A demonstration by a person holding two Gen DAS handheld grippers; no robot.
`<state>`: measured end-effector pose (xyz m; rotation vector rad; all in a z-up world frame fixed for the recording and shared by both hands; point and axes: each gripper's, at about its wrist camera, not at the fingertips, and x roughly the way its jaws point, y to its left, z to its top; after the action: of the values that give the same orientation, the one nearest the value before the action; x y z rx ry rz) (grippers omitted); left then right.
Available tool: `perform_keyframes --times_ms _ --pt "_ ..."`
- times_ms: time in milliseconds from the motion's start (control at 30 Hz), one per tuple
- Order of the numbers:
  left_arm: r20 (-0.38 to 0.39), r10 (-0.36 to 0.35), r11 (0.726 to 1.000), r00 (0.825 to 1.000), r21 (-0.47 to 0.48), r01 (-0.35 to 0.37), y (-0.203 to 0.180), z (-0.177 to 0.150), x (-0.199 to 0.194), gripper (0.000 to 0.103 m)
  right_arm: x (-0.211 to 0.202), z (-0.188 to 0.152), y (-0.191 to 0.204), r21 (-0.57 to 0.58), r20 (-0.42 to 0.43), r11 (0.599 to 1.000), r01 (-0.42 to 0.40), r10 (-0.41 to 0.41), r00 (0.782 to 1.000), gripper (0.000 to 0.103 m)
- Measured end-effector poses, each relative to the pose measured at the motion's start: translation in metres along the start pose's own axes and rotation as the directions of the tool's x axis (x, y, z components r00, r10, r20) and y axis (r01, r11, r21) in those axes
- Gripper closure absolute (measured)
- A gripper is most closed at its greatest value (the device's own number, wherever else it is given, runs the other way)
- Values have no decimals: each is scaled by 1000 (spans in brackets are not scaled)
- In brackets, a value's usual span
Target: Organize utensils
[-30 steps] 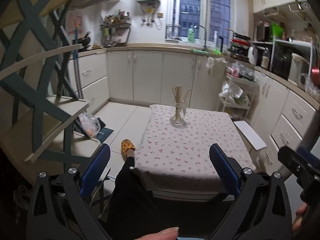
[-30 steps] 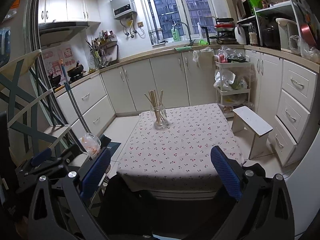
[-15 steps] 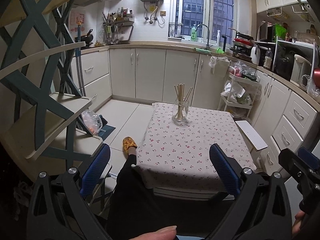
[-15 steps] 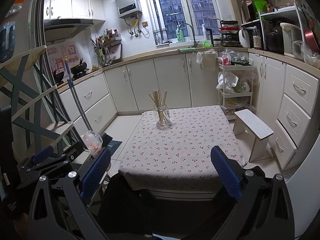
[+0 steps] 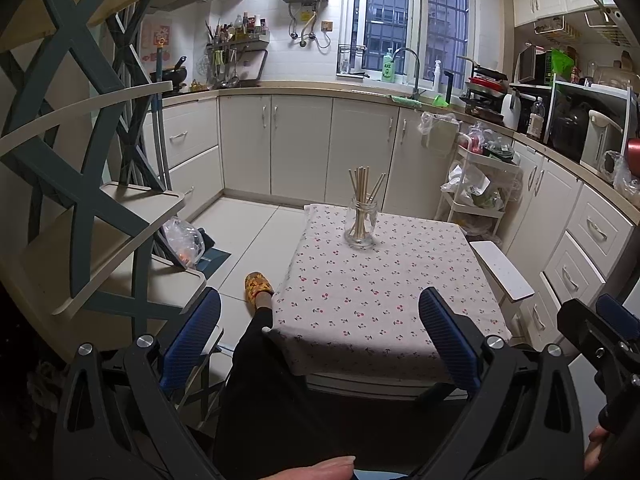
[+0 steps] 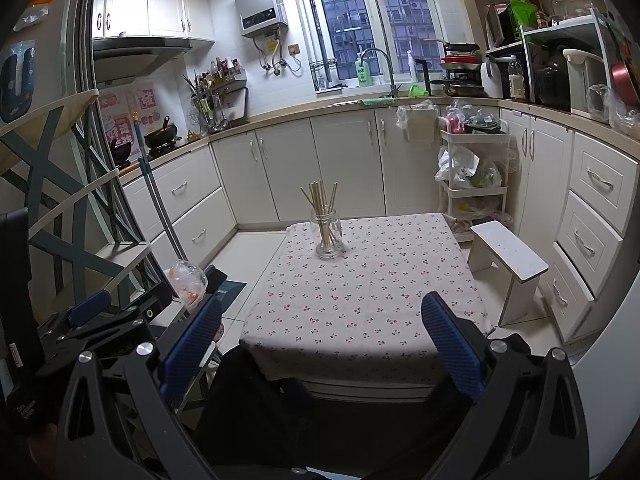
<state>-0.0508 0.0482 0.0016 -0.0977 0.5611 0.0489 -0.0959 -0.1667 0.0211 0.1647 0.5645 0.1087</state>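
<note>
Both claws stand apart and hold nothing, the left claw [image 5: 320, 324] and the right claw [image 6: 320, 328] kept back at the near edge. The jar [image 5: 360, 227] with the chopsticks [image 5: 363, 184] stands upright far ahead of them on the counter [image 5: 380, 292], probably gathered already.

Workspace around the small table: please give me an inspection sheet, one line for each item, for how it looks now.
Surface: low table under a cherry-print tablecloth; only the jar stands on it.
Job's things: glass jar upright near the far edge, wooden chopsticks standing in it, fanned out.
Clutter: plastic bag on the floor to the left; white stool to the right of the table.
Grippers: left gripper and right gripper both open, empty, held short of the near table edge.
Cables: nothing seen near the table.
Surroundings: kitchen cabinets, loaded white trolley, a person's leg with a yellow slipper left of the table.
</note>
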Motion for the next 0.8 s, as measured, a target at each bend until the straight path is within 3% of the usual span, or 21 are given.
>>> perform_keyframes --times_ms 800 --pt "6 -8 1000 1000 5 8 -9 -3 -7 8 -2 1 1 -4 10 1000 2 -2 1000 7"
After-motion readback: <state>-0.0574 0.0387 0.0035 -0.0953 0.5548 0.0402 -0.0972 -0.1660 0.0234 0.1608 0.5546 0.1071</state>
